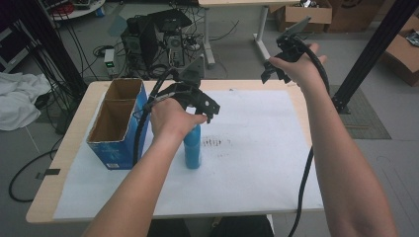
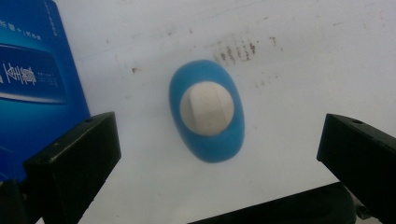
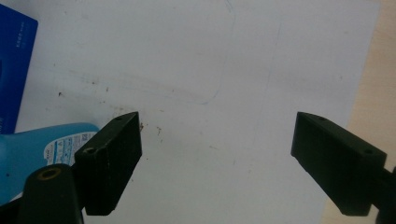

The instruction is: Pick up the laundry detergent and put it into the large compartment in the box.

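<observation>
A blue bottle [image 1: 192,150] with a white cap [image 2: 207,109] stands upright on the white paper [image 1: 257,148], just right of the blue box [image 1: 116,145]. My left gripper [image 1: 210,108] hovers directly above the bottle, looking down on its cap. In the left gripper view the left gripper [image 2: 219,140] is open, its jaws wide apart on either side of the bottle and not touching it. My right gripper [image 1: 276,74] is held high over the table's far right edge. It is open [image 3: 219,140] with nothing between its jaws, and the bottle's labelled side [image 3: 42,149] lies at the lower left.
The open-topped blue cardboard box [image 2: 32,84] has two bare compartments. The paper carries dark smudges [image 1: 215,143] right of the bottle. The wooden table edge [image 3: 378,93] runs along the paper's right side. Computers, cables and cardboard boxes sit on the floor beyond the table.
</observation>
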`<act>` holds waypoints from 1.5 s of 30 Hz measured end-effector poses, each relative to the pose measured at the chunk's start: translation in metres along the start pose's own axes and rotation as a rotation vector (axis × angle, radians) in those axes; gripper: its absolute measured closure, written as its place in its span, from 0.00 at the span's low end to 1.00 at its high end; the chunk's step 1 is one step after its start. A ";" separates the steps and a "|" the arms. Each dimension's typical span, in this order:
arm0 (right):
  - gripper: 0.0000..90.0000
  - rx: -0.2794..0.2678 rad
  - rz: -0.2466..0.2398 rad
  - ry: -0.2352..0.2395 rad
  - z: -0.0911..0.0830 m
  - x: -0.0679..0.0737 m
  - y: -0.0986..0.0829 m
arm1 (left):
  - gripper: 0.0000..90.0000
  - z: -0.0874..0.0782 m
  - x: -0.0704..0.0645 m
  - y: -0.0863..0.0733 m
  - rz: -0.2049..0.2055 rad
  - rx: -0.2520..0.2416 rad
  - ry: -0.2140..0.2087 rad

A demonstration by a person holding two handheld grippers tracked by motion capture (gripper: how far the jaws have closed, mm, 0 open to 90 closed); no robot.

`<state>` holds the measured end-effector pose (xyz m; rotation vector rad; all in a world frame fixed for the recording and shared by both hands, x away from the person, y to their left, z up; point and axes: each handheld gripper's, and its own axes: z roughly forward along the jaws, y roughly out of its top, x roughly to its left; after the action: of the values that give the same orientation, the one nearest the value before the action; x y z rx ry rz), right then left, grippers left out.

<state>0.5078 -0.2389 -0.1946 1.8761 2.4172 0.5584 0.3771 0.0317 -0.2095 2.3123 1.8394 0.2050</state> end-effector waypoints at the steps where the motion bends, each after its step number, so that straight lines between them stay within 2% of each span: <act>1: 0.18 -0.001 -0.006 0.001 0.001 0.000 0.000 | 0.00 0.005 0.000 0.000 -0.001 0.004 -0.002; 17: 0.18 0.003 -0.009 0.003 0.008 0.001 0.001 | 0.00 0.043 0.002 0.002 -0.023 0.039 0.004; 33: 0.18 0.008 -0.007 0.016 0.016 -0.004 -0.001 | 0.00 0.065 -0.003 0.001 -0.036 0.059 0.011; 45: 0.19 0.011 -0.002 0.015 0.019 -0.004 -0.001 | 0.00 0.070 0.001 0.001 -0.046 0.067 0.008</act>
<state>0.5126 -0.2384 -0.2133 1.8797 2.4364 0.5614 0.3930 0.0284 -0.2775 2.3130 1.9292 0.1490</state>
